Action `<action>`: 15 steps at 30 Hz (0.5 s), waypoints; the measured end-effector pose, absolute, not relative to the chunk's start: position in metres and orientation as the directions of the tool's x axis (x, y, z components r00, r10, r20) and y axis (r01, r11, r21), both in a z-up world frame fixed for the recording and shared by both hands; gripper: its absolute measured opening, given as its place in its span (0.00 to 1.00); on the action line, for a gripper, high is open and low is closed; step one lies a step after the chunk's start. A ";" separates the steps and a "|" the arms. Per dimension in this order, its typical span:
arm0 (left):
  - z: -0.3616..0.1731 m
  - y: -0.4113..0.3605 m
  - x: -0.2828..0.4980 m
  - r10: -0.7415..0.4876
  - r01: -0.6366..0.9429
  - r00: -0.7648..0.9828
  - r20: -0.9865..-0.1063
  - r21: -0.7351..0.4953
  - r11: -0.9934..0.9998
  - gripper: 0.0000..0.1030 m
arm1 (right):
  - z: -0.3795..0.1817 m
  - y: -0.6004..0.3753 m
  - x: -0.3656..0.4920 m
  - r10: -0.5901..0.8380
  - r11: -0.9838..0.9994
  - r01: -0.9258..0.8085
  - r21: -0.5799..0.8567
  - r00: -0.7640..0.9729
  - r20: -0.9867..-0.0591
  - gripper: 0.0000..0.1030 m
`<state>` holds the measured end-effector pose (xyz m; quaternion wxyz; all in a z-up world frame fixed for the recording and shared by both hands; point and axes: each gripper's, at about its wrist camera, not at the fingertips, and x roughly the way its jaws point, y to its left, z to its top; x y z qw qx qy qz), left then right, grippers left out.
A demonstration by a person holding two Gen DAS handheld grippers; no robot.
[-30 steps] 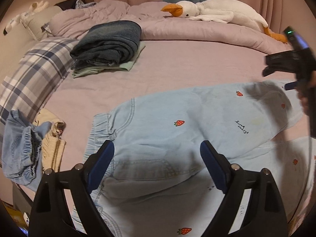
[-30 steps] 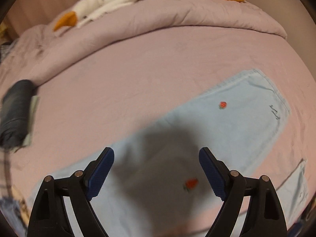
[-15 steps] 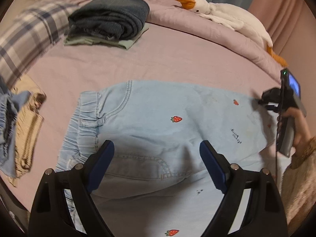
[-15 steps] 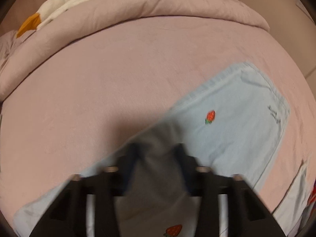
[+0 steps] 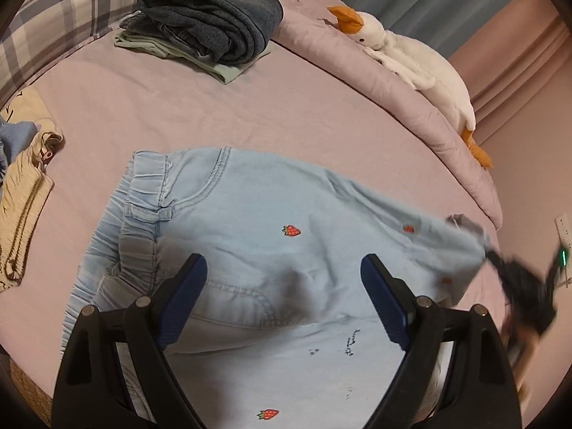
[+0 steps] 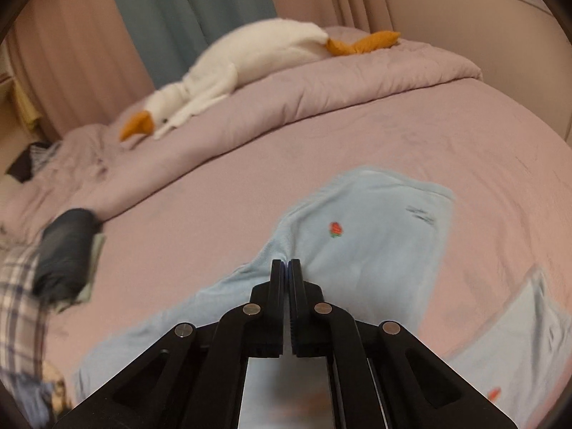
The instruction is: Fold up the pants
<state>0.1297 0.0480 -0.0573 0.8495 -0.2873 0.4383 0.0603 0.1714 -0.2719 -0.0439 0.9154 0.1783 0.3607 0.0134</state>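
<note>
Light blue pants [image 5: 250,214] with small strawberry prints lie spread on the pink bed, waistband to the left. My left gripper [image 5: 284,282] hovers open above the seat area, with nothing between its blue pads. My right gripper [image 6: 286,268] is shut on a pinched ridge of the pant leg [image 6: 375,236], and the cloth rises in a fold to its tips. In the left wrist view the right gripper [image 5: 500,264] shows blurred at the right edge, drawing the leg end up off the sheet.
A stack of folded dark jeans [image 5: 211,25] on a green garment sits at the back left beside a plaid pillow [image 5: 53,10]. A plush goose [image 5: 404,50] lies on the rolled duvet [image 6: 321,96]. Beige and blue clothes [image 5: 21,193] are heaped at the left edge.
My right gripper went from wide open to shut on the pant leg and moved, lifting the cloth. The left gripper stayed open and rolled a little over the pants.
</note>
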 end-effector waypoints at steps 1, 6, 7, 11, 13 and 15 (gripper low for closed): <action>-0.056 0.047 0.132 -0.149 -0.353 0.611 -0.778 -0.436 0.827 0.85 | -0.048 -0.274 0.160 0.160 0.933 0.103 0.344 0.738 -0.656 0.03; -0.057 0.035 0.159 -0.189 -0.314 0.607 -0.772 -0.451 0.835 0.85 | -0.079 -0.285 0.114 0.182 0.922 0.111 0.371 0.721 -0.668 0.03; -0.059 0.031 0.172 -0.210 -0.297 0.599 -0.773 -0.458 0.838 0.85 | -0.085 -0.288 0.110 0.188 0.917 0.119 0.380 0.713 -0.675 0.03; -0.074 0.023 0.213 -0.243 -0.296 0.553 -0.797 -0.461 0.837 0.84 | -0.108 -0.292 0.103 0.237 0.880 0.158 0.447 0.670 -0.703 0.02; -0.092 0.023 0.235 -0.269 -0.324 0.491 -0.829 -0.460 0.827 0.76 | -0.110 -0.288 0.103 0.233 0.883 0.160 0.440 0.664 -0.710 0.02; -0.112 0.026 0.251 -0.289 -0.369 0.435 -0.853 -0.461 0.807 0.54 | -0.108 -0.286 0.103 0.238 0.883 0.155 0.443 0.667 -0.707 0.02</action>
